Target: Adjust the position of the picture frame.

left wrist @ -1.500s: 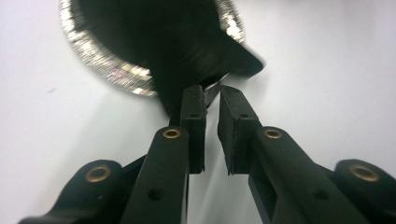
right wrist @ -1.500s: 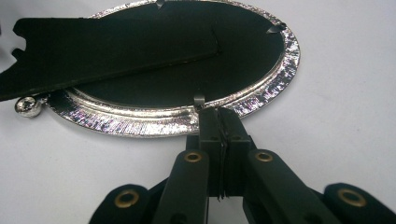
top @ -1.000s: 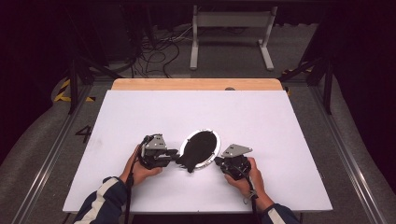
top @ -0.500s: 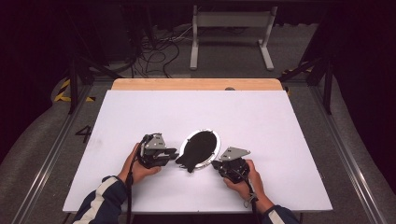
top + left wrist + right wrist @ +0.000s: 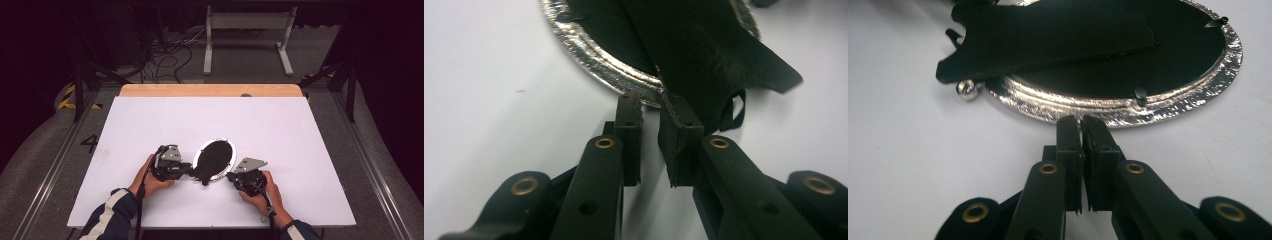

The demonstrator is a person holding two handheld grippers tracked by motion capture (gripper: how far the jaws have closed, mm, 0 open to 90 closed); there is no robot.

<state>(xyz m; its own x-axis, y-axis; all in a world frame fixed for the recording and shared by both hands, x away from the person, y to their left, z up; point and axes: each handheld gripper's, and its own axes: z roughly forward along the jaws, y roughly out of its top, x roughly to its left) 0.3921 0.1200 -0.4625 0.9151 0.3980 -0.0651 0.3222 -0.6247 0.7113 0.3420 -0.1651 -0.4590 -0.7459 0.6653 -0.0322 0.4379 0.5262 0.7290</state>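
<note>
Item: oval silver picture frame [image 5: 216, 159], back side up, near middle of the white table [image 5: 150, 120], between your two grippers.

High view: your left gripper [image 5: 186, 168] points right at the frame's near-left rim, forearm entering from the near edge; your right gripper [image 5: 231, 177] points left at its near-right rim. Against the earlier frames, both hands sit about where they were. Bare table lies wide to the far side, left and right. Left gripper view: jaws have just been closing, a narrow gap remains, tips at the rim beside the black stand flap [image 5: 714, 55]. Right gripper view: jaws closed, empty, tips just short of the rim [image 5: 1128, 112].
</note>
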